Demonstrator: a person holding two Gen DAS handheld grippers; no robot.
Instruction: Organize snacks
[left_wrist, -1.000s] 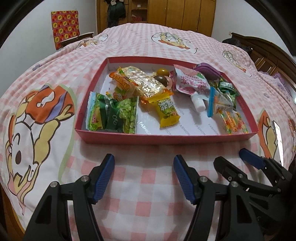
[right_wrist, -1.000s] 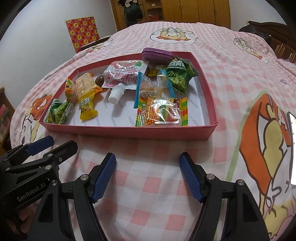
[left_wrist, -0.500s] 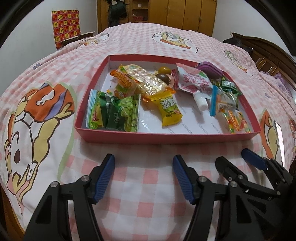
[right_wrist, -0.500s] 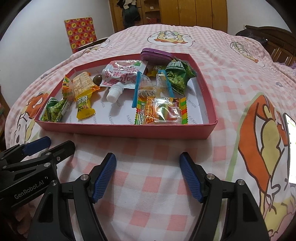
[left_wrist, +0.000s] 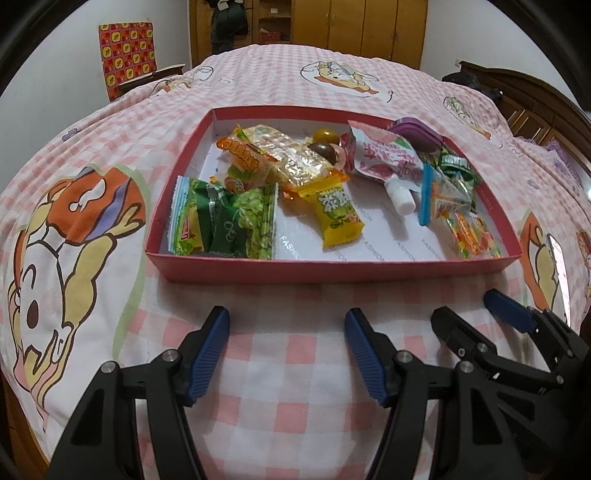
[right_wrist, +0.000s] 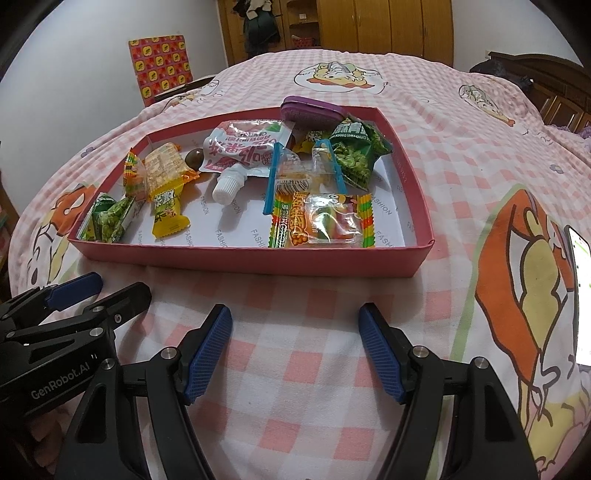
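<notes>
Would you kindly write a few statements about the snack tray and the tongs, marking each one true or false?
1. Both the left tongs and the right tongs are open and hold nothing. True.
2. The red tray sits on bare wood. False: it rests on a pink checked bedsheet.
3. The white-capped pouch lies inside the tray. True.
4. The purple tin sits at the tray's near edge. False: it is at the far edge.
5. The yellow packet is gripped by the left tongs. False: it lies untouched in the tray.
</notes>
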